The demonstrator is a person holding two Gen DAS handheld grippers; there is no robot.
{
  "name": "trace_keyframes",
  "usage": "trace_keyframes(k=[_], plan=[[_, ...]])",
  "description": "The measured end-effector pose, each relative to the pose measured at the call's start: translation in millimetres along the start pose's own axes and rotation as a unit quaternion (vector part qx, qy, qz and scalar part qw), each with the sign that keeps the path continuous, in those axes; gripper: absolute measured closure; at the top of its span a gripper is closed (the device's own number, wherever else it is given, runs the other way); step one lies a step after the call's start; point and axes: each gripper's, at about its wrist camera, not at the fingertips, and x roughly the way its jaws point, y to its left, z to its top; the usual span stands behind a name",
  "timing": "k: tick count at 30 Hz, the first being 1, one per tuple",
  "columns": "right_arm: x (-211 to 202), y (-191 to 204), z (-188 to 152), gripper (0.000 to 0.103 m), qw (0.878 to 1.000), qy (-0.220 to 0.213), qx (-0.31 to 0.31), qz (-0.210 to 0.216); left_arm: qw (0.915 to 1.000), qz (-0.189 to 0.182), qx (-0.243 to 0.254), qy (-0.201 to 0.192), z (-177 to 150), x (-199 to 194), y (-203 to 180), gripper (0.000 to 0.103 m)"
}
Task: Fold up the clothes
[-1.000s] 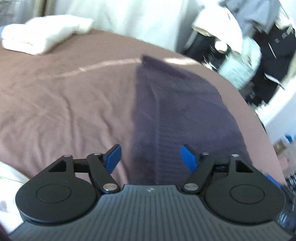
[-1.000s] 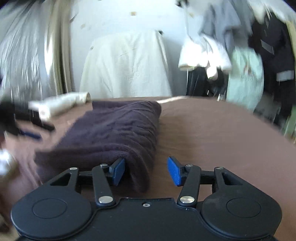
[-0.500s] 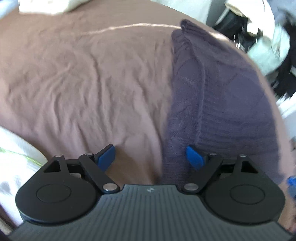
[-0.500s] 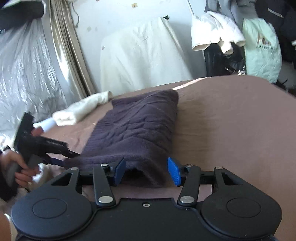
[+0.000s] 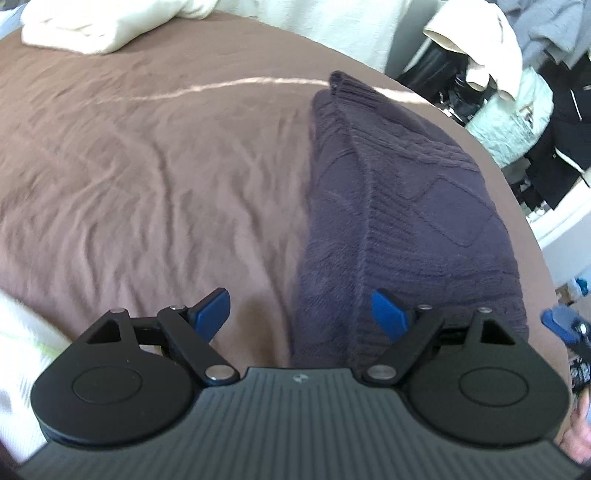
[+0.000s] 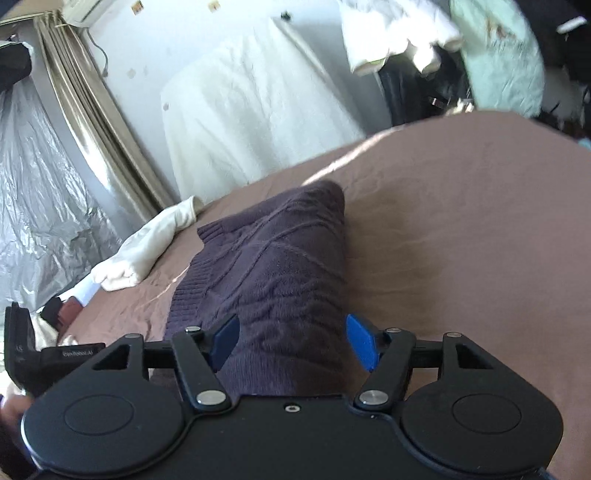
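A dark purple knit sweater (image 5: 399, 206) lies folded into a long strip on the brown bed sheet (image 5: 147, 166). My left gripper (image 5: 301, 314) is open at the sweater's near left corner, with the cloth edge between its blue pads. My right gripper (image 6: 291, 341) is open and straddles the near right end of the sweater (image 6: 280, 266). The left gripper's body (image 6: 40, 362) shows at the lower left of the right wrist view. The right gripper's tip (image 5: 565, 321) shows at the right edge of the left wrist view.
A folded cream garment (image 5: 99, 26) lies at the far left of the bed, also in the right wrist view (image 6: 144, 251). A white cloth (image 5: 22, 362) lies at the near left. Hanging clothes and bags (image 5: 517, 92) crowd the far right. A white covered object (image 6: 258, 122) stands behind the bed.
The left gripper has moved from over the sweater's end to its left edge. The right gripper has moved forward and tilted, so the sweater's end now sits between its fingers.
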Motion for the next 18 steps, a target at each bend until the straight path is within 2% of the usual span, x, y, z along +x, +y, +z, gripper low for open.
trace_keyframes(k=[5, 8, 10, 13, 15, 16, 18], plan=[[37, -17, 35, 0.033, 0.997, 0.059, -0.038, 0.016, 0.9992, -0.005, 0.037, 0.009, 25, 13, -16, 0.019], [56, -29, 47, 0.033, 0.996, 0.076, -0.032, 0.019, 0.995, 0.038, 0.091, 0.015, 35, 23, -23, 0.019], [66, -27, 49, 0.033, 0.995, 0.082, -0.046, -0.01, 0.9911, 0.059, 0.117, 0.026, 42, 32, -23, 0.019], [78, -17, 56, 0.033, 0.993, 0.098, -0.071, -0.005, 0.9952, 0.01, 0.073, 0.065, 65, 43, -9, 0.019], [87, -10, 65, 0.033, 0.99, 0.116, -0.082, 0.003, 0.9969, -0.04, 0.006, 0.068, 81, 47, 3, 0.019], [91, -9, 70, 0.033, 0.99, 0.121, -0.073, 0.009, 0.9953, -0.062, -0.026, 0.07, 89, 52, 9, 0.02], [102, -12, 77, 0.032, 0.99, 0.134, -0.045, 0.02, 0.9929, -0.085, -0.038, 0.074, 97, 64, 11, 0.02]])
